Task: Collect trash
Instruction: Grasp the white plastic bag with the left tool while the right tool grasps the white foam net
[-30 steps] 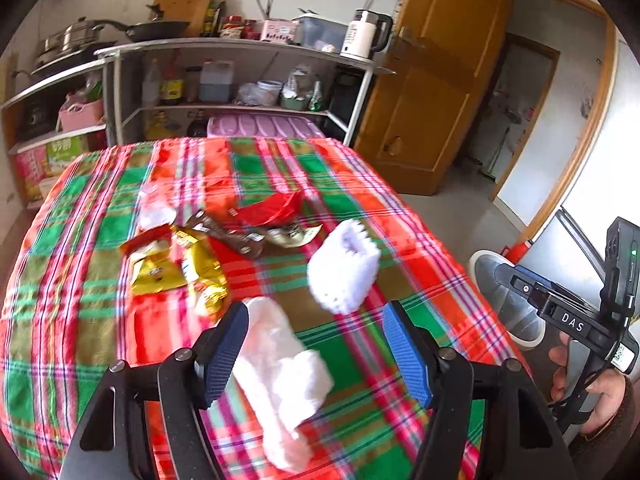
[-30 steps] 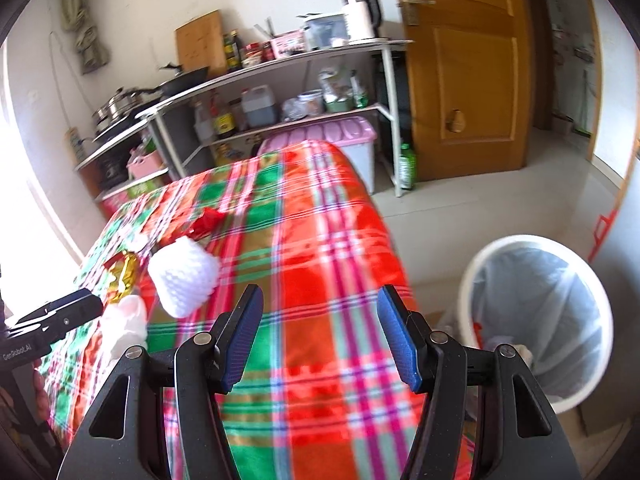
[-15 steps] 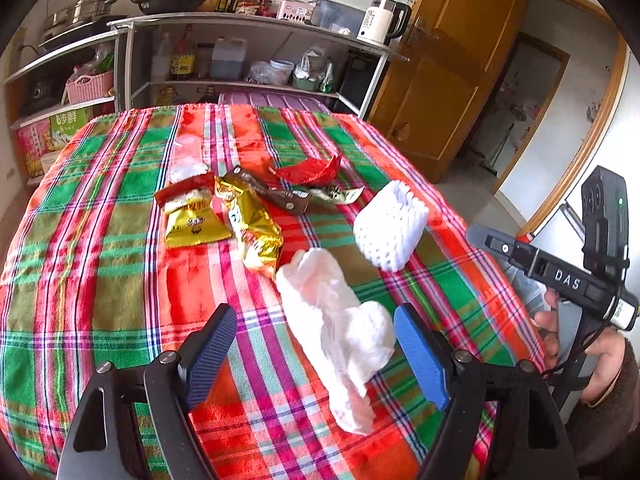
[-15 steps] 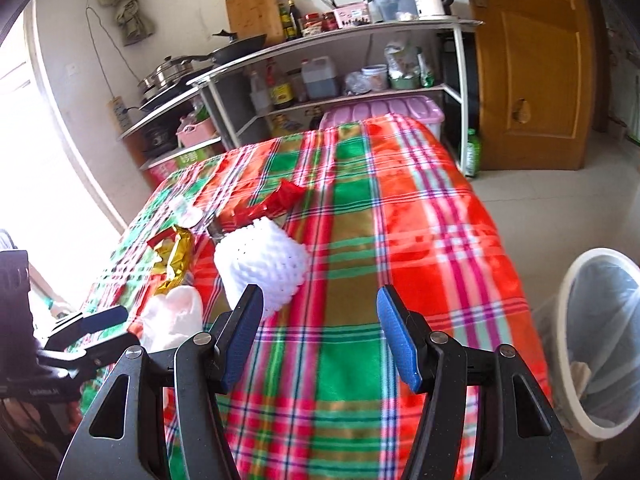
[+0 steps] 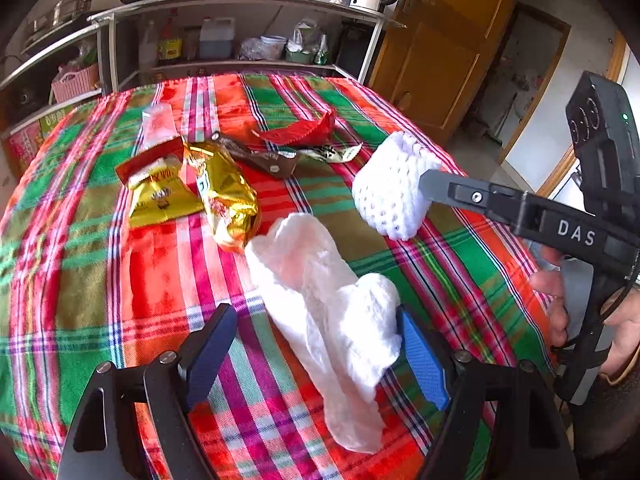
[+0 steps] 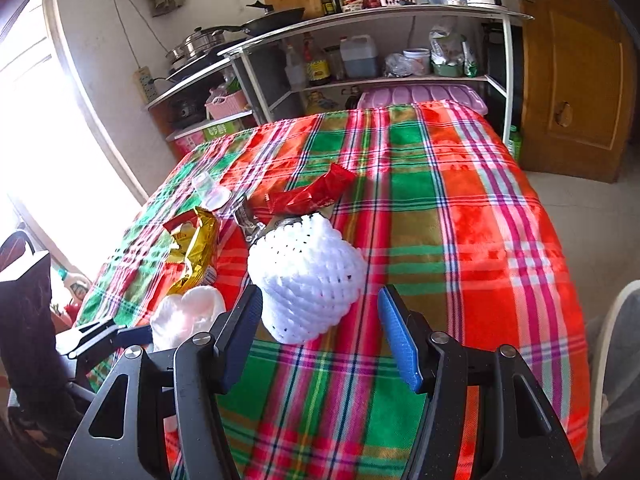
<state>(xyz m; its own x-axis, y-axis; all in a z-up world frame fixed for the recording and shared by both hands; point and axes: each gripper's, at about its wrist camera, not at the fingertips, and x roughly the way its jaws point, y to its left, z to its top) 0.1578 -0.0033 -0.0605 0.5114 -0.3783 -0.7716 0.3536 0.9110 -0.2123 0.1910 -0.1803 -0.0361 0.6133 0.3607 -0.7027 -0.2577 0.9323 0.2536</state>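
Trash lies on a plaid tablecloth (image 5: 80, 280). My left gripper (image 5: 318, 352) stands open low over the cloth, its blue pads on either side of a crumpled white tissue (image 5: 320, 304). Beyond it lie two gold snack bags (image 5: 228, 196), a red wrapper (image 5: 296, 132), a brown wrapper (image 5: 260, 156) and a clear plastic piece (image 5: 158, 124). A white foam net sleeve (image 6: 308, 280) sits just ahead of my right gripper (image 6: 320, 336), which is open with the net's near end between its fingertips. The same net (image 5: 392, 188) shows in the left wrist view beside the right gripper's finger (image 5: 460, 192).
A white trash bin (image 6: 612, 360) stands on the floor past the table's right edge. Metal shelves (image 6: 360, 12) with pans, bottles and a kettle line the far wall. A wooden door (image 6: 572, 80) is at the back right. A hand (image 5: 556, 300) holds the right gripper.
The left gripper has sunk toward the tissue and its jaws have widened around it. The right gripper has swung left, away from the bin, and closed in on the foam net.
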